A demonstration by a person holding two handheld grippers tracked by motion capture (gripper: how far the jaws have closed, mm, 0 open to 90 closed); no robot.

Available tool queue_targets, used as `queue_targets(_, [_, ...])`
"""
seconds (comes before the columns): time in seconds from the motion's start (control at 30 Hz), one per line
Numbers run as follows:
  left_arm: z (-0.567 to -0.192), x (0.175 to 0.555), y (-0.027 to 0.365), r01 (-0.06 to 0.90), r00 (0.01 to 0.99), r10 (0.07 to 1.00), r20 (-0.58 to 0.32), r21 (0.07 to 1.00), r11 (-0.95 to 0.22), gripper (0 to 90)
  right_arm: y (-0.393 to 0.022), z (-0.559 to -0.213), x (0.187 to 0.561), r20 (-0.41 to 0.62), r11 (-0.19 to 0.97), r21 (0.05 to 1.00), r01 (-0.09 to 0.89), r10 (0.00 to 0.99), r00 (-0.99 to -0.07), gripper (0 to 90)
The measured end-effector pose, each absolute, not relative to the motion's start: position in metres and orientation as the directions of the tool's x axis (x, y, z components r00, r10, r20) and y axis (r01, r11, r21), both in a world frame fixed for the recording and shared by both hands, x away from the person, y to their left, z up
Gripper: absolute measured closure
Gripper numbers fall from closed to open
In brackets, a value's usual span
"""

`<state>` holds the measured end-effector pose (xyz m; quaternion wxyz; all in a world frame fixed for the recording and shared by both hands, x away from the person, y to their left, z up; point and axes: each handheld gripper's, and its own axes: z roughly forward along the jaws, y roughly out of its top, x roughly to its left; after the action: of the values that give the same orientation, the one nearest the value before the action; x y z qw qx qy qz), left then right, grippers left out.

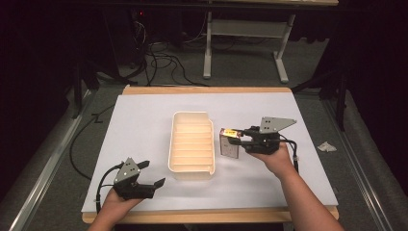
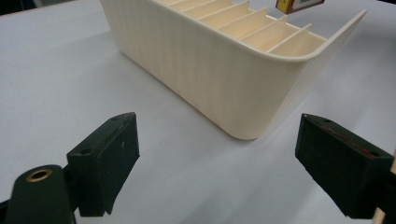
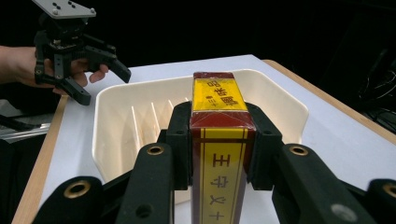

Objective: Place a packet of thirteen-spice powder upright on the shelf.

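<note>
A white table (image 1: 144,144) carries a cream tray (image 1: 191,144) with thin dividers that split it into narrow slots; it stands lengthwise near the middle. The tray's rounded near corner (image 2: 252,107) fills much of the left gripper view, with bare table in front of it.

The right gripper (image 1: 239,140) is held just beside the tray's right wall, above the table, and is clenched on a box (image 1: 229,143). In the right gripper view the box (image 3: 219,140) stands upright between the two black pads (image 3: 180,149), which press on its dark red side faces about midway along its length. Its yellow end with red characters juts out past the fingertips toward the tray, and the rest runs back between the jaws. The box is outside the tray, not in any slot.

The left gripper (image 1: 153,175) rests low at the table's near left, near the tray's corner but apart from it. Its jaws are spread wide with nothing between them.
</note>
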<state>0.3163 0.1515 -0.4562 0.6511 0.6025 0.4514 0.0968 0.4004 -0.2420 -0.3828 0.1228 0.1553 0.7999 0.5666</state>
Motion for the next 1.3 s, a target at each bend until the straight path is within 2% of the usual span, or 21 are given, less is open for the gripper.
queue_targets(0.57, [-0.456, 0.317, 0.152, 0.419, 0.573, 0.670, -0.472, 0.871, 0.255, 14.3, -0.222, -0.380, 0.403, -0.026, 0.273, 0.960, 0.069, 0.331, -0.943, 68.4])
queue_targets(1.3, [-0.456, 0.316, 0.153, 0.418, 0.575, 0.666, -0.475, 0.870, 0.260, 14.3, -0.209, -0.386, 0.409, 0.010, 0.254, 0.963, 0.095, 0.317, -0.948, 68.5])
